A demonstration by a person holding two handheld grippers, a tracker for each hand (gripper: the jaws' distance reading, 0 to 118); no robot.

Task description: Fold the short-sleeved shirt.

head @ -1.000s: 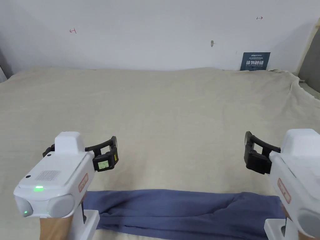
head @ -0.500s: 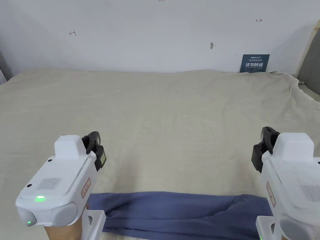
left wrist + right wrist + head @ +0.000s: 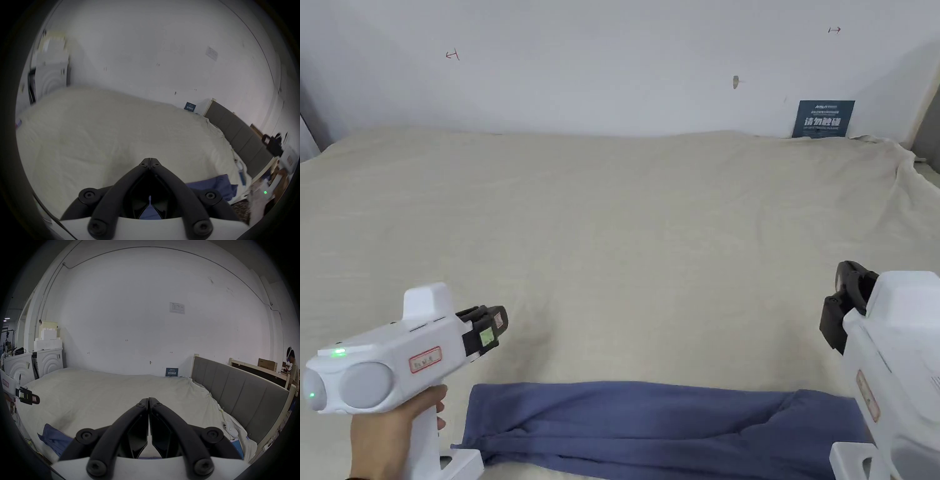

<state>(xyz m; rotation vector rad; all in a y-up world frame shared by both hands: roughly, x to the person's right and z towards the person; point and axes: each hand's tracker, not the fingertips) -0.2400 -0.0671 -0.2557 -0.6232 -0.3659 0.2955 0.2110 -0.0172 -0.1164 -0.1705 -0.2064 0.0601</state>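
Both jaws have snapped closed on nothing — left tool (image 3: 487, 325) swung outward, right tool (image 3: 845, 300) lifted — leaving the shirt (image 3: 650, 425) a long band on the bed (image 3: 650, 237), likely awaiting crosswise folds.

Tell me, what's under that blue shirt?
The shirt lies in a long folded strip on the beige bedsheet, which shows all around it. Whatever is between its layers or directly beneath is covered.

The shirt (image 3: 662, 431) lies along the bed's (image 3: 650, 237) near edge, left claw (image 3: 494, 322) and right claw (image 3: 847, 290) above its ends.
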